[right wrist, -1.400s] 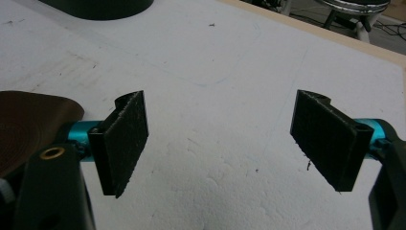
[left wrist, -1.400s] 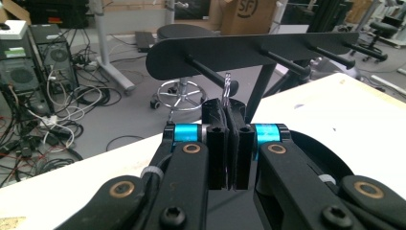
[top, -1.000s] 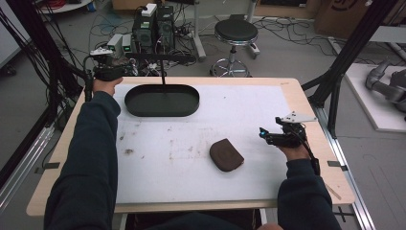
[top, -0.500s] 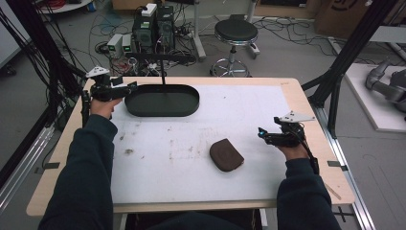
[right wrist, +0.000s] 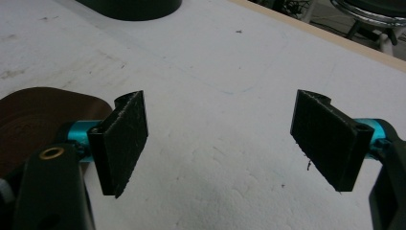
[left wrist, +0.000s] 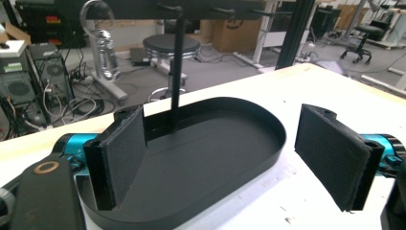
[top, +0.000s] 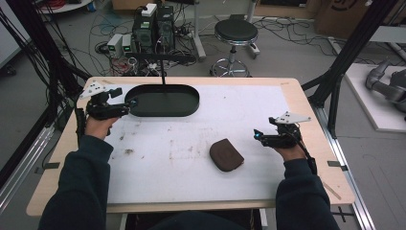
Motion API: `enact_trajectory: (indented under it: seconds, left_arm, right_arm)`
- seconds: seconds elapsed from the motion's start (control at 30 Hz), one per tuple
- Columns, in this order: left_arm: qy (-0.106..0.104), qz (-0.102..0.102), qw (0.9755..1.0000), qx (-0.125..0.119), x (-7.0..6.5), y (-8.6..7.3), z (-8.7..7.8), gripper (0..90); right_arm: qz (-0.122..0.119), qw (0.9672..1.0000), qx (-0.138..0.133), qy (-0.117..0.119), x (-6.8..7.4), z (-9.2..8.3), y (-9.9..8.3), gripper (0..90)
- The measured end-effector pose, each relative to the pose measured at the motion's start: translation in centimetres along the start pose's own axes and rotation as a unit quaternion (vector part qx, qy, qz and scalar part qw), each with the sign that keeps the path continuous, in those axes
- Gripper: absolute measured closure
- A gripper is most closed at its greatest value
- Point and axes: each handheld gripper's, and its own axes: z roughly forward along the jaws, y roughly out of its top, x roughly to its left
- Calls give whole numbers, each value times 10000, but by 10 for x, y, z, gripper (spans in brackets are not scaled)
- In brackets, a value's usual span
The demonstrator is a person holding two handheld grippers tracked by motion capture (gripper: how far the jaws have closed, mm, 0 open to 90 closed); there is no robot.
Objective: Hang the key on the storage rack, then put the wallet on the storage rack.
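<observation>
A black oval tray (top: 165,114) lies at the back left of the white mat, with a thin upright post (top: 163,76) that carries a crossbar. My left gripper (top: 128,106) sits low at the tray's left end and points along it. Its jaws have just been opening and stand wide, nothing between them; over the tray's near rim (left wrist: 268,120) my left gripper (left wrist: 222,143) looks into the bare tray. A brown pouch (top: 226,154) lies flat on the mat. My right gripper (top: 257,135) hovers open just right of it, the pouch (right wrist: 33,120) behind its left jaw.
A shiny metal clip (left wrist: 98,33) seems to hang from the crossbar. The white mat (top: 191,177) covers most of the wooden table (top: 316,187). Beyond the far edge stand a round stool (top: 235,31), computer boxes (top: 153,26) and loose cables.
My left gripper has come nearer to me along the tray's left end and sunk a little. The right gripper and the pouch have kept still.
</observation>
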Motion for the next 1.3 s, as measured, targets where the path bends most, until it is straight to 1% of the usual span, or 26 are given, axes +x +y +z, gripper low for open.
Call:
enact_trajectory:
  seconds: [0.07,0.13,0.2,0.23,0.27,0.3,0.33,0.37,0.47,0.5,0.53,0.67,0.73,0.77,0.8,0.83,0.87,0.93,0.97,1.0,1.03,1.07,1.1,1.13,1.23,1.3]
  left_arm:
    - [-23,57,10000,4,-4,-3,-4,168]
    - [-46,71,10000,-25,-8,-7,-8,168]
    - [-35,95,9999,-25,-12,-11,-10,168]
    - [-35,95,9999,-25,-12,-11,-10,168]
    - [-3,160,9999,11,-16,-15,-13,168]
    - [-3,160,9999,11,-16,-15,-13,168]
    - [-21,152,9999,6,-18,-21,-15,168]
    - [-32,143,9999,-7,-18,-23,-16,168]
    - [-34,98,9999,-22,-19,-30,-18,168]
    - [-34,98,9999,-22,-19,-30,-18,168]
    - [-8,112,9999,-9,-21,-34,-20,168]
    - [57,175,9998,103,-24,-38,-24,168]
    - [80,167,9998,72,-25,-39,-25,168]
    - [104,132,9998,73,-25,-42,-27,169]
    - [104,132,9998,73,-25,-42,-27,169]
    - [107,115,9998,106,-25,-44,-26,169]
    - [111,83,9998,149,-24,-46,-25,169]
    - [107,81,9998,165,-23,-47,-24,169]
    - [125,65,9997,197,-23,-48,-23,169]
    - [129,83,9996,249,-22,-49,-22,170]
    - [140,58,9995,262,-23,-50,-21,170]
    - [115,43,9995,308,-22,-52,-20,171]
    - [115,43,9995,308,-22,-52,-20,171]
    - [112,45,9993,352,-22,-53,-20,172]
    - [122,35,9993,352,-22,-53,-20,173]
    - [128,38,9993,349,-22,-54,-21,175]
  right_arm:
    - [-50,10000,13,79,2,0,0,206]
    - [-72,9999,21,140,4,1,0,206]
    - [-73,9998,-26,205,8,0,0,206]
    - [-73,9998,-26,205,8,0,0,206]
    - [-61,9996,-41,279,13,-1,0,206]
    - [-61,9996,-41,279,13,-1,0,206]
    - [-44,9993,-87,375,18,-2,2,206]
    - [-36,9991,-100,422,21,-2,3,206]
    - [-74,9980,-130,609,30,1,6,206]
    - [-100,9978,-134,646,33,3,7,206]
    - [-123,9973,-95,720,37,5,9,206]
    - [-157,9960,8,882,47,13,9,206]
    - [-129,9952,58,968,52,15,8,206]
    - [-105,9947,101,1022,54,17,8,207]
    - [-99,9939,169,1082,56,19,7,207]
    - [-61,9929,316,1144,60,22,6,207]
    - [-68,9918,377,1216,64,24,4,207]
    - [-118,9897,504,1338,72,29,1,207]
    - [-118,9897,504,1338,72,29,1,207]
    - [-196,9879,663,1389,80,37,-1,207]
    - [-196,9879,663,1389,80,37,-1,207]
    - [-213,9878,796,1320,84,44,-3,207]
    - [-213,9878,796,1320,84,44,-3,207]
    - [-157,9876,902,1273,84,48,-4,195]
    - [-92,9876,914,1269,84,50,-5,180]
    - [57,9866,934,1337,83,52,-8,181]
